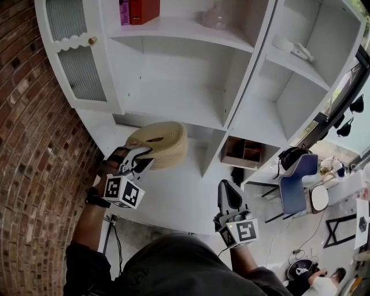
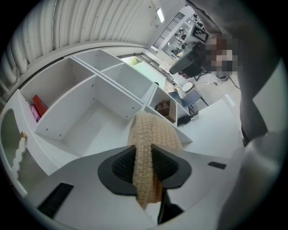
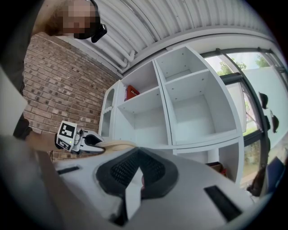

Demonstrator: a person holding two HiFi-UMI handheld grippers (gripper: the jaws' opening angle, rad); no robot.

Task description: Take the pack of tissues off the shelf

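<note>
Head view: left tongs (image 1: 147, 158) grip basket (image 1: 169, 141); book (image 1: 143, 10) unreadable.

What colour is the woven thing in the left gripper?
Pale tan woven thing; left gripper view shows it best.

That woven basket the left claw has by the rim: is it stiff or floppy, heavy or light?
Probably fairly soft: the woven basket looks like thick cord, its rim pinched flat in the left claw. Yet it holds a round shape, so hardly limp. Likely light: one rim pinch seems enough to hold it tilted.
</note>
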